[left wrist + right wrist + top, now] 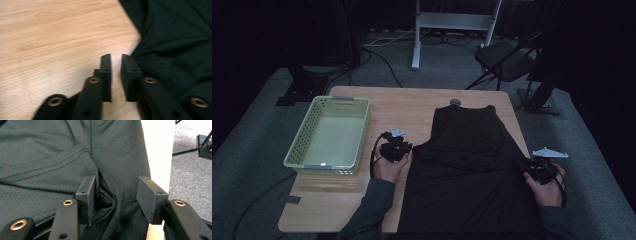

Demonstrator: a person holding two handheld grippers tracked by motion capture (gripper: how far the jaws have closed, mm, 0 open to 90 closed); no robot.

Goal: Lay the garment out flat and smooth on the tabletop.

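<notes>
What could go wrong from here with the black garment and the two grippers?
1. The left gripper sits at the black tank top's edge with a narrow gap over bare table; closing may catch no cloth.
2. The right gripper is open over bunched fabric near the table edge; it may pinch several layers or drag the garment off.

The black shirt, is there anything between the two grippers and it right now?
Nothing visible stands in the way. The left gripper sits over bare table right at the edge of the black shirt, jaws slightly apart. The right gripper already has open jaws straddling a bunched fold of the fabric.
</notes>
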